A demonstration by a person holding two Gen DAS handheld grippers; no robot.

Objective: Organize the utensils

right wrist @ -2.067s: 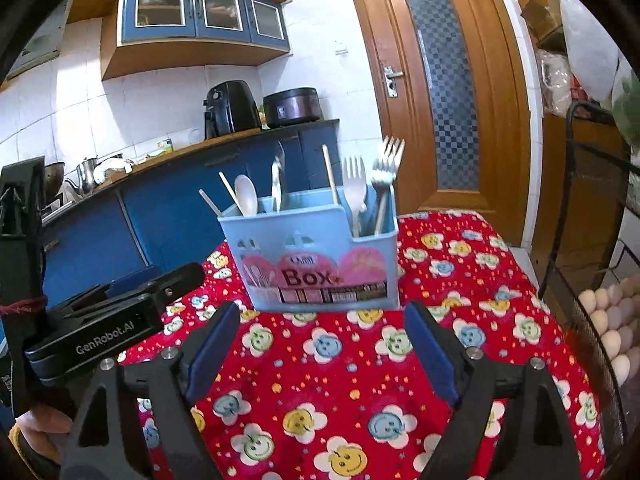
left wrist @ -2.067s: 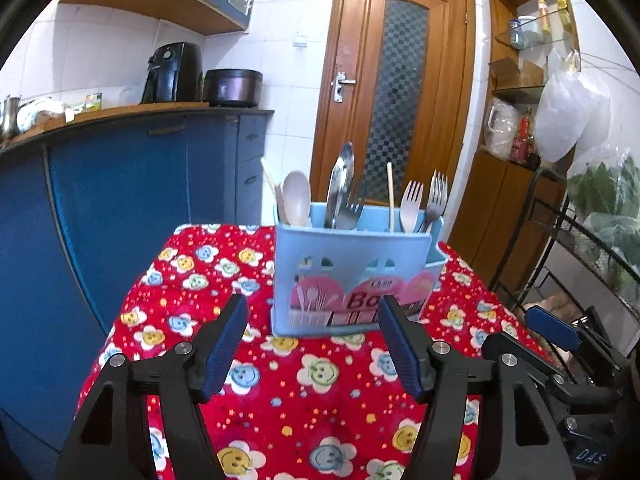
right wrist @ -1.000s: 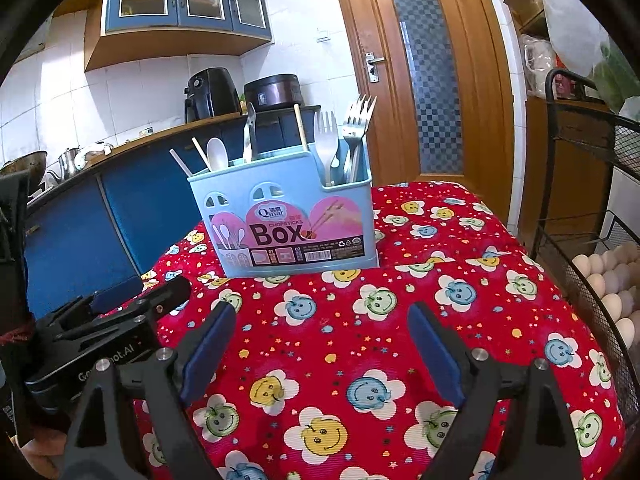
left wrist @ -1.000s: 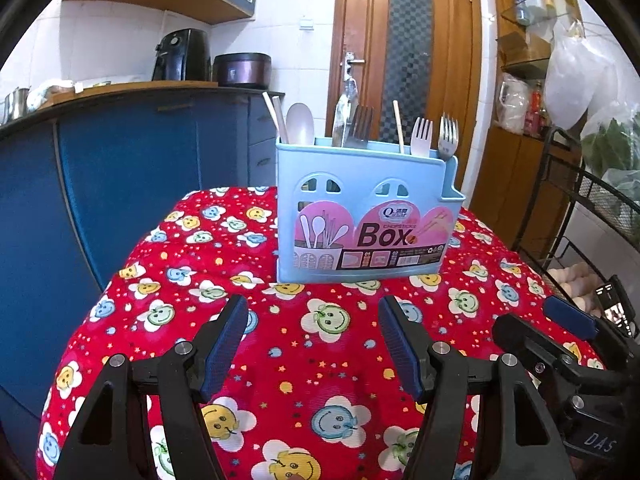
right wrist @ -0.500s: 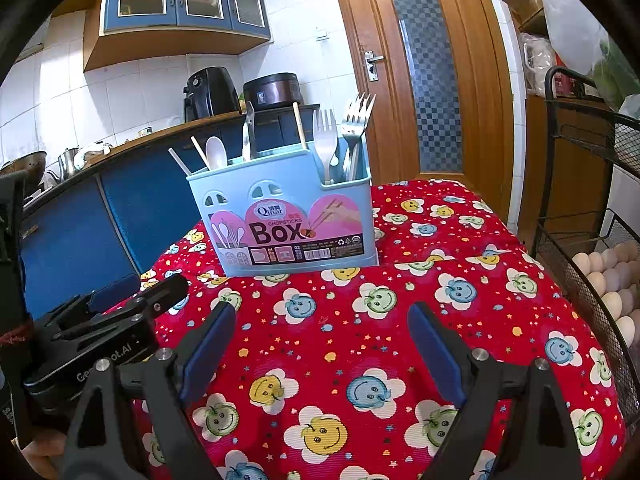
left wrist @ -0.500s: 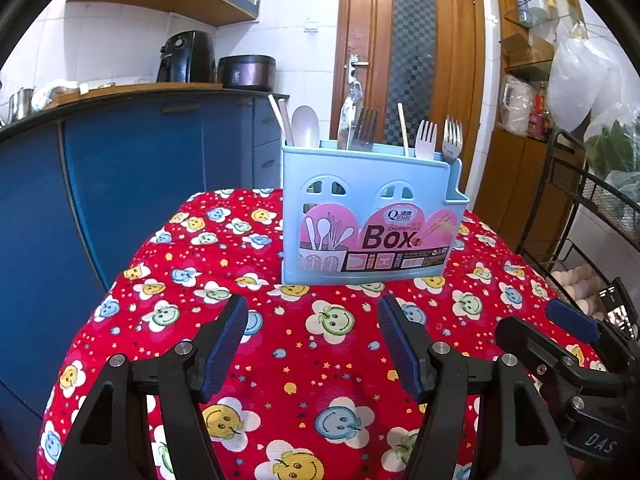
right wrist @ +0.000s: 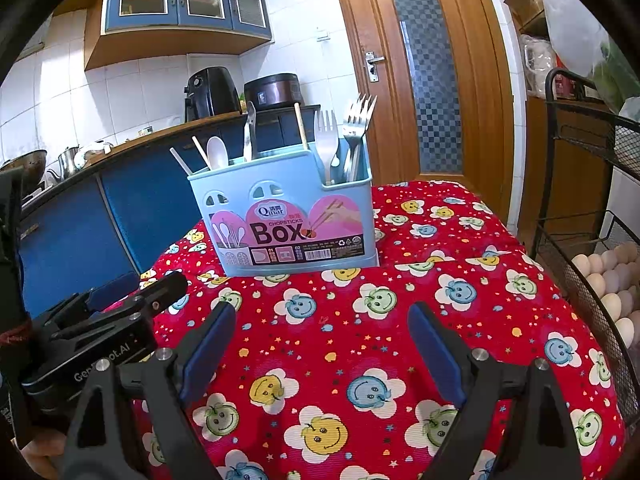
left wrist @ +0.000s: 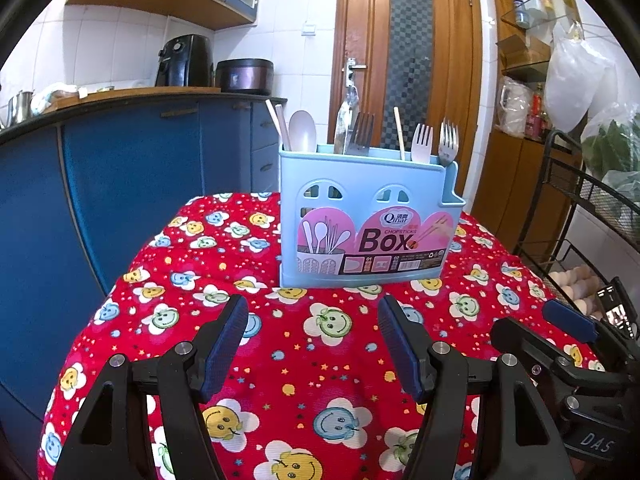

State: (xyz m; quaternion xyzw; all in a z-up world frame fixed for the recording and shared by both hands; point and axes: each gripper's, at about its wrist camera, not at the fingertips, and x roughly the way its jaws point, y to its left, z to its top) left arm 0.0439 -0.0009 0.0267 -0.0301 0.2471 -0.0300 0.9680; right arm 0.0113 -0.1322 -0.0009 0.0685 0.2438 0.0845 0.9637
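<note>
left wrist view: my left gripper (left wrist: pixel 313 322) hangs level above the red smiley tablecloth (left wrist: pixel 280 360), fingers spread wide and empty, pointing at the blue utensil box (left wrist: pixel 366 216) standing upright ahead; spoon (left wrist: pixel 303 131), chopsticks and forks (left wrist: pixel 434 142) rise from it.

right wrist view: my right gripper (right wrist: pixel 322 330) is likewise level, fingers parted, holding nothing, well short of the utensil box (right wrist: pixel 288 220); my left gripper's body (right wrist: pixel 96 340) sits beside it at lower left.

Wooden door (left wrist: pixel 408 76) with checkered glass ahead; blue cabinets (left wrist: pixel 132 168) at left; white tiled wall (right wrist: pixel 132 92); wire rack (right wrist: pixel 592 216) at right.
</note>
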